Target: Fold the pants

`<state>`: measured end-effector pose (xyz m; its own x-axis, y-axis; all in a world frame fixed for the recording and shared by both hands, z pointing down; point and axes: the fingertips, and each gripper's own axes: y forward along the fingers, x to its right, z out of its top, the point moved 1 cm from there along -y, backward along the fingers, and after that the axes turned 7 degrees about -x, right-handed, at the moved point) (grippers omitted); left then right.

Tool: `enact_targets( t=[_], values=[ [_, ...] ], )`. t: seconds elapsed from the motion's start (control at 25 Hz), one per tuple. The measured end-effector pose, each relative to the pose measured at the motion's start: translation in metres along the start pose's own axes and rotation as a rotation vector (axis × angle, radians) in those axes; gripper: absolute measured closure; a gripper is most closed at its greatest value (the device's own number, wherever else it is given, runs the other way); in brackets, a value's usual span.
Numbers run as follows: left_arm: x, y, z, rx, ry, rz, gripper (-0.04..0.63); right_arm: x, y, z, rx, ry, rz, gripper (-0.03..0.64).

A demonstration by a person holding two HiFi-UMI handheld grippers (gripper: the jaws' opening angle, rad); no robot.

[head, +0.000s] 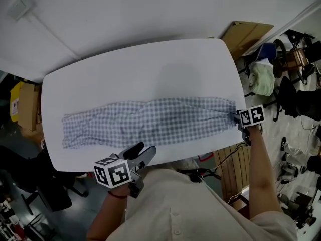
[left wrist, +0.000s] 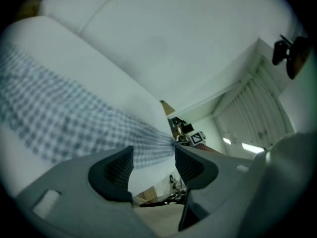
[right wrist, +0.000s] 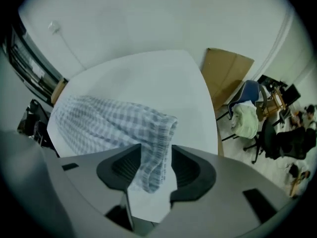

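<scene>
Blue-and-white checked pants (head: 150, 122) lie stretched out lengthwise across the white table (head: 125, 69). My right gripper (head: 241, 118) points down at their right end, by the table's right edge. In the right gripper view the elastic end of the pants (right wrist: 158, 133) lies between the jaws of that gripper (right wrist: 156, 168), which stand apart without pinching it. My left gripper (head: 143, 152) hovers above the table's near edge, off the cloth. It (left wrist: 153, 158) is open and empty, and the pants (left wrist: 59, 118) run past it.
A cardboard sheet (head: 246, 34) leans on the wall behind the table's far right corner. A chair with a pale green cloth (head: 262, 79) and dark office chairs (head: 301, 94) crowd the right. A yellow box (head: 17, 102) stands at the left. The person's body is at the near edge.
</scene>
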<state>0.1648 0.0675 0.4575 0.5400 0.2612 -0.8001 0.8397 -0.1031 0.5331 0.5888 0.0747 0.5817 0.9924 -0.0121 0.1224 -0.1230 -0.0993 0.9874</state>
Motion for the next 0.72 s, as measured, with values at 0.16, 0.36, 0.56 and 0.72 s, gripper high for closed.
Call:
enact_targets(
  t=[0.16,0.36,0.56,0.72],
  values=[
    [0.089,0.020,0.034,-0.091,0.197,-0.247,0.344,-0.001,-0.012,-0.009,0.130,0.131,0.105,0.385],
    [0.147,0.081,0.053,-0.219,0.432,-0.394,0.345,0.001,-0.034,-0.017,0.252,0.188,0.150,0.386],
    [0.173,0.156,0.051,-0.410,0.670,-0.428,0.348,0.000,-0.037,-0.036,0.266,0.190,0.138,0.387],
    [0.178,0.218,0.043,-0.617,0.959,-0.380,0.348,-0.007,-0.032,-0.047,0.288,0.229,0.179,0.392]
  ],
)
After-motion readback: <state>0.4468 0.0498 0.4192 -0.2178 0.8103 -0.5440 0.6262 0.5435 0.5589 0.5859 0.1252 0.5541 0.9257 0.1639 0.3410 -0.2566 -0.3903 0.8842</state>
